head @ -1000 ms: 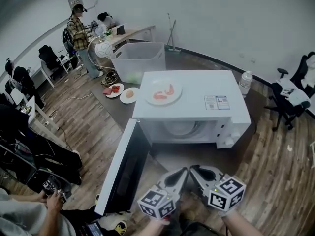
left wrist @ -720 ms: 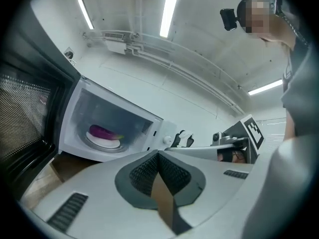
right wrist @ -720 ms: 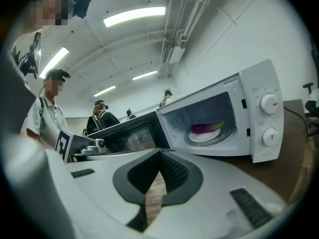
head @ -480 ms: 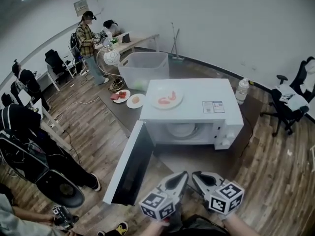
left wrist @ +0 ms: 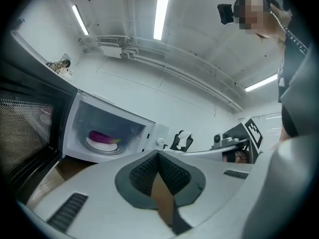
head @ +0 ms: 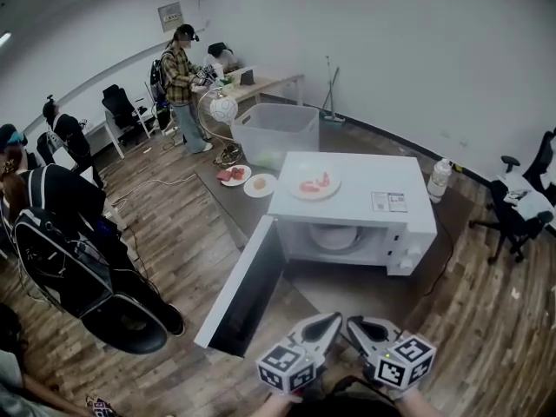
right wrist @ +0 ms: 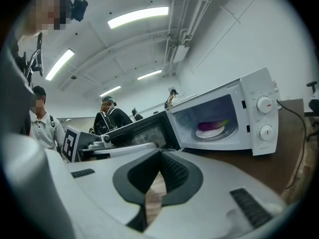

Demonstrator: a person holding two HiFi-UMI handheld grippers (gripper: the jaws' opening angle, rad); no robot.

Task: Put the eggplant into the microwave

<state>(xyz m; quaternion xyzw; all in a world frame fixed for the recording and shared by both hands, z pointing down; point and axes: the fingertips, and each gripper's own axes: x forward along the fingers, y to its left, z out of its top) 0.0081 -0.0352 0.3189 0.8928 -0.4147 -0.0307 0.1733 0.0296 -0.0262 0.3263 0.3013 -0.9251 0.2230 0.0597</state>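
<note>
Ahead of both grippers in the head view stands one microwave point(head: 356, 200), its door point(head: 246, 287) swung wide on the left gripper's side. The cavity is shadowed and its contents are hard to make out. The left gripper point(head: 335, 317) and right gripper point(head: 351, 321) sit side by side, tips nearly touching, and the hands are cut off by the bottom edge.

In the left gripper view the jaws are pressed together with nothing between them, pointing level. One purple eggplant point(left wrist: 102, 135) lies on a white plate point(left wrist: 101, 145) inside the microwave, ahead and to the left.

In the right gripper view the jaws are likewise closed and empty, tipped slightly down. The eggplant shows ahead and to the right, beside two knobs point(right wrist: 264, 104).
</note>
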